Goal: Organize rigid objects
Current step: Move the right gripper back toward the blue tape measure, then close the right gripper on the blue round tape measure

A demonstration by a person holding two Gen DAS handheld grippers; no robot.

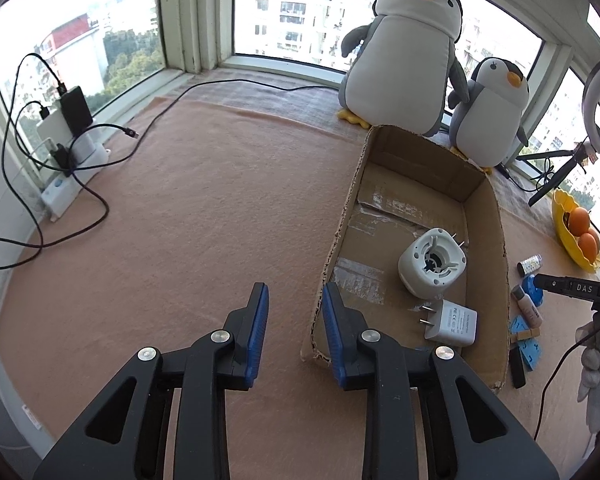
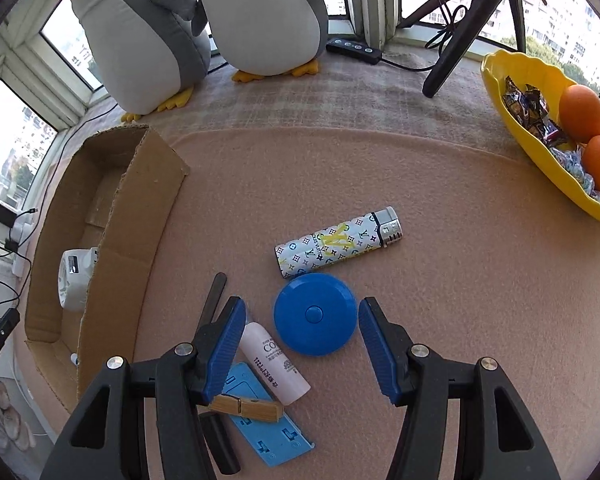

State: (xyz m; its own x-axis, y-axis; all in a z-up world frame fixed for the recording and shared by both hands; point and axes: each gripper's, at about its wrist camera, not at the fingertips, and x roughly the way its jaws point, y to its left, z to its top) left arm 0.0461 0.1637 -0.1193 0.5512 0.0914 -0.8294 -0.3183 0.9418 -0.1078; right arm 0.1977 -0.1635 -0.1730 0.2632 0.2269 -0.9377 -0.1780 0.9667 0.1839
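- The step in hand, as I judge it, is picking the next loose item to put in the box point(image 2: 112, 216); the box already holds a white round device point(image 1: 432, 264) and a charger point(image 1: 452, 322).
- The right claw point(image 2: 302, 340) is spread wide and empty. It hangs over the blue disc point(image 2: 315, 314), which lies between its fingers but does not touch them.
- Just beyond the disc lies the lighter point(image 2: 338, 242), touching it or nearly so. At the left finger lie a small bottle point(image 2: 274, 364), a clothespin point(image 2: 248, 407), a blue plate point(image 2: 268, 428) and a black stick point(image 2: 220, 440), all near the desk's front edge.
- The next move probably calls for lowering the claw around the disc and closing on its rim without pushing the lighter or the bottle, then carrying it left to the box.
- The left claw point(image 1: 296, 332) is also spread and empty, near the front left corner of the box.
- Only the left view shows the box floor with the charger. Only the right view shows the disc and the lighter clearly; in the left view these items are mostly hidden behind the box wall.
- The penguins point(image 1: 404, 52) and the yellow bowl point(image 2: 512, 120) stand at the far edge, well apart from the work.
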